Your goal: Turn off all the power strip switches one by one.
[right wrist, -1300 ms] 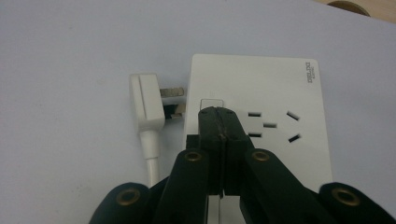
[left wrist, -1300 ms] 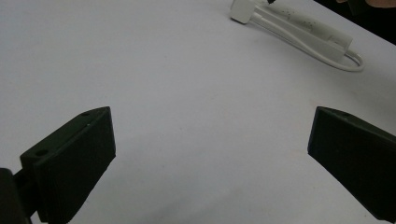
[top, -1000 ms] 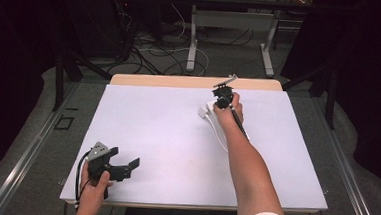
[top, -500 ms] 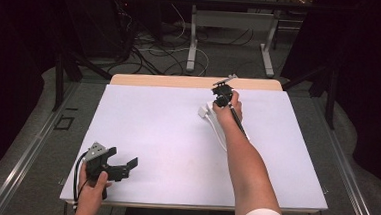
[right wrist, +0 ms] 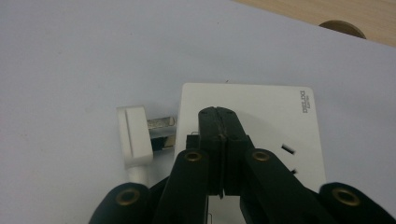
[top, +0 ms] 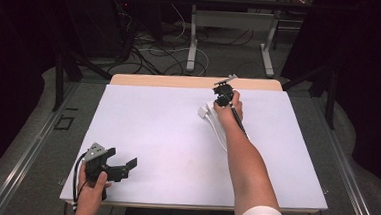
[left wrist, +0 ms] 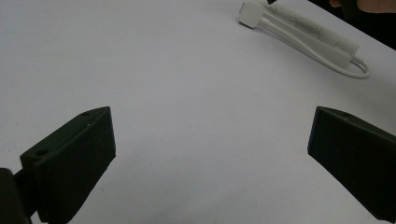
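The right hand-held gripper rests fully closed over the power strip beside its plug; the left hand-held gripper hangs wide above the bench, holding nothing.

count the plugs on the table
1. The plug lies on the sheet just beside the power strip, prongs toward it, left of the shut right tool. Others may be hidden under the hand.

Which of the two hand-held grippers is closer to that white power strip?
The right hand-held gripper: its jaws are shut directly over the white power strip, at the table's far side. The left hand-held gripper sits open near the front-left corner, well away.
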